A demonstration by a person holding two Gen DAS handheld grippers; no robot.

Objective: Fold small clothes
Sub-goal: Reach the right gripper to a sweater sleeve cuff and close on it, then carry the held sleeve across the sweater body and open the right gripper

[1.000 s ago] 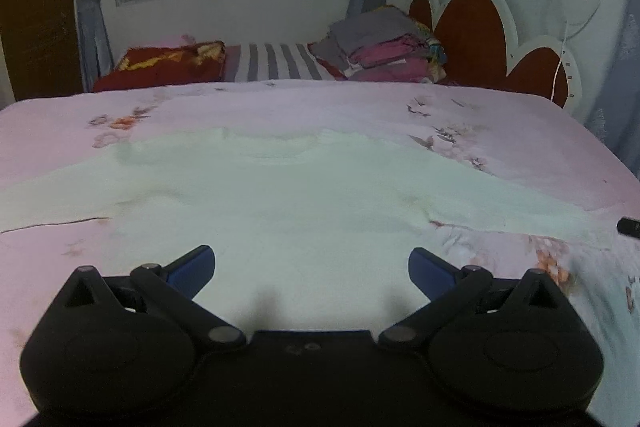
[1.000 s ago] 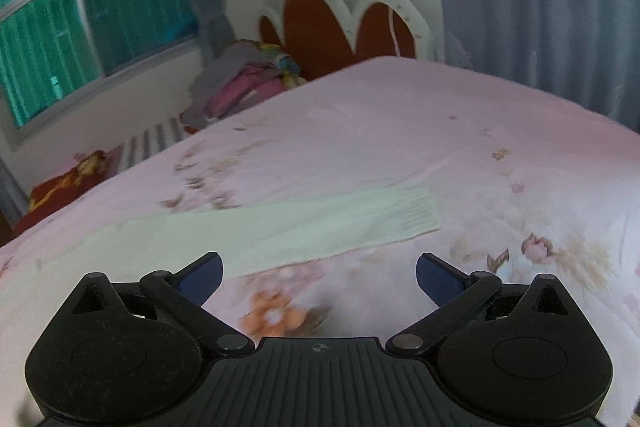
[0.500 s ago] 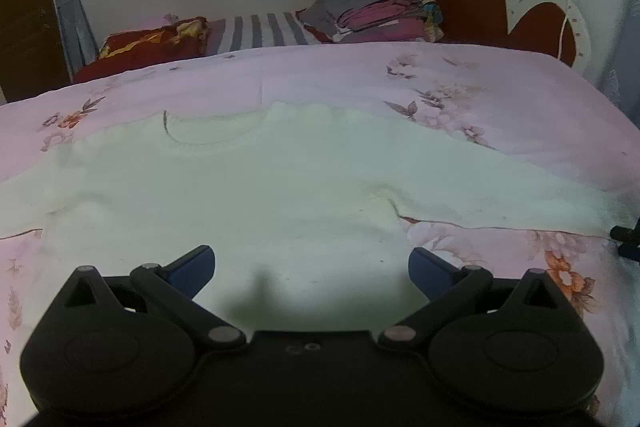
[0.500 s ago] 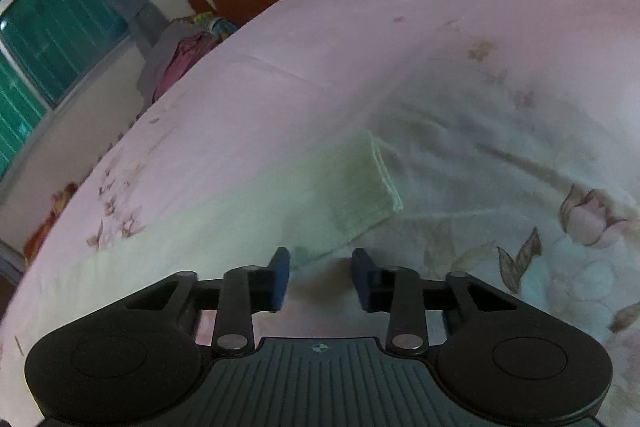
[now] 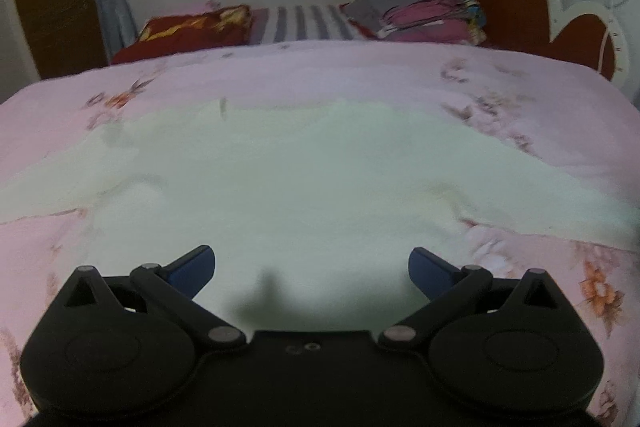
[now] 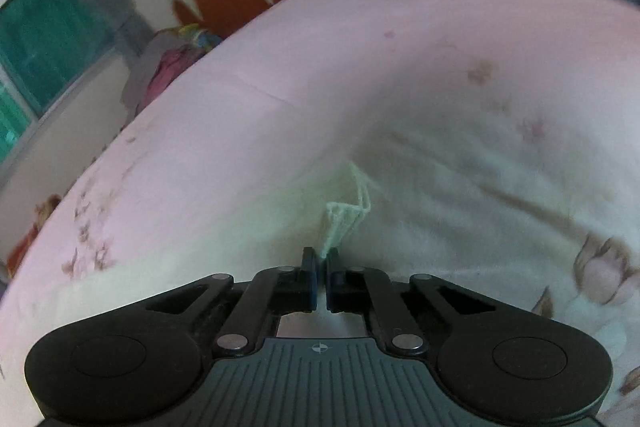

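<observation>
On a pink floral bed, a pale sweater lies flat for folding, sleeves spread; the left tool hovers released over its near hem, while the right tool pinches the sleeve cuff, probably to fold it inward.

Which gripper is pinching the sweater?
The right gripper: its jaws are shut on the pale sweater's ribbed cuff. The left gripper hovers open.
</observation>
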